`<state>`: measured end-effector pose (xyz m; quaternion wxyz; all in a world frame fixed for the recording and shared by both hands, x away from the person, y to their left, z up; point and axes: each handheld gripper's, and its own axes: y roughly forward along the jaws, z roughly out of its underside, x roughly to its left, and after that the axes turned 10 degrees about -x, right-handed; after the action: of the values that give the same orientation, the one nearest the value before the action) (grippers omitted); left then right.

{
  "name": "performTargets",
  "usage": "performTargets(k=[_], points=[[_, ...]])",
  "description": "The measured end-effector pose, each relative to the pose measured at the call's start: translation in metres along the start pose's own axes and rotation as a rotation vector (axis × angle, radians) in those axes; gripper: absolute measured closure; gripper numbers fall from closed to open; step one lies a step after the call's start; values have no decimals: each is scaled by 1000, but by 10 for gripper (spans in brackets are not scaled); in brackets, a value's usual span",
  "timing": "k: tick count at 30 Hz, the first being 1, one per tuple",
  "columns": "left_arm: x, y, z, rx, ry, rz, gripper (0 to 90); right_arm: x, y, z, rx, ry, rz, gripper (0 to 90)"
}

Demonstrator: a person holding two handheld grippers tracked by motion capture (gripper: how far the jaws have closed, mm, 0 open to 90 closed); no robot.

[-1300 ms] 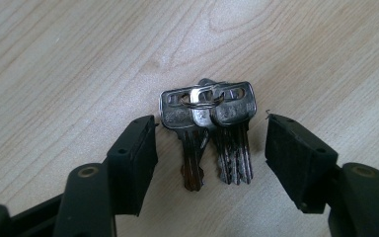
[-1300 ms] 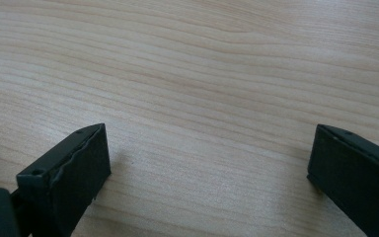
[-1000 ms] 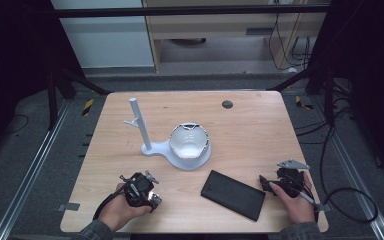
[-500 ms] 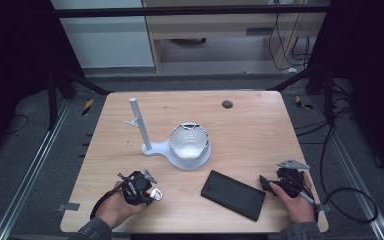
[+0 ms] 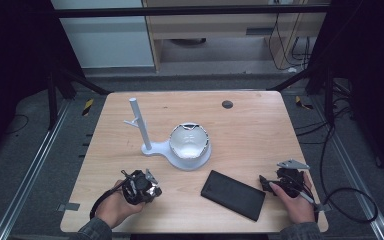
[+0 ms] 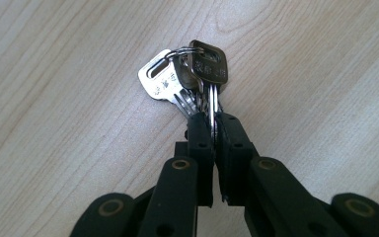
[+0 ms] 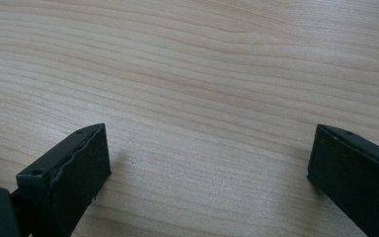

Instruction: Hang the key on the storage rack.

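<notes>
Pinching a bunch of keys (image 6: 190, 81) by their blades, the left gripper (image 6: 211, 129) is sitting low over the near-left part of the bench (image 5: 260, 130); its jaws have just been closing and are now pressed tight on the metal. The grasp step is looking finished. Farther in, the white stand (image 5: 177, 145), with its upright peg and bowl-shaped base, is waiting, likely where the keys are going, so the next move is calling for a clean lift and a careful carry. A black flat case (image 5: 233, 194) is lying right of centre. The right gripper (image 7: 207, 163) is resting near the right edge, jaws spread wide over bare wood.
</notes>
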<state>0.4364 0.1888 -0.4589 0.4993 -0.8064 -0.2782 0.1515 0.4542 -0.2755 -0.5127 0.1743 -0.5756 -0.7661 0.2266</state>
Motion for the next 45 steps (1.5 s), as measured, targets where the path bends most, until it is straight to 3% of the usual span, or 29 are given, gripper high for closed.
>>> performTargets(k=[7, 16, 25, 29, 35, 45], points=[[1, -9, -4, 3, 31, -7, 881, 0, 0, 0, 0, 0, 0, 26], [4, -24, -9, -21, 39, -18, 882, 0, 0, 0, 0, 0, 0, 26], [13, -51, -18, -55, 40, -44, 882, 0, 0, 0, 0, 0, 0, 26], [21, -73, -24, -80, 29, -71, 882, 0, 0, 0, 0, 0, 0, 25], [29, -95, -34, -79, 40, -101, 882, 0, 0, 0, 0, 0, 1, 25], [48, -133, -45, -131, 15, -139, 882, 0, 0, 0, 0, 0, 1, 25]])
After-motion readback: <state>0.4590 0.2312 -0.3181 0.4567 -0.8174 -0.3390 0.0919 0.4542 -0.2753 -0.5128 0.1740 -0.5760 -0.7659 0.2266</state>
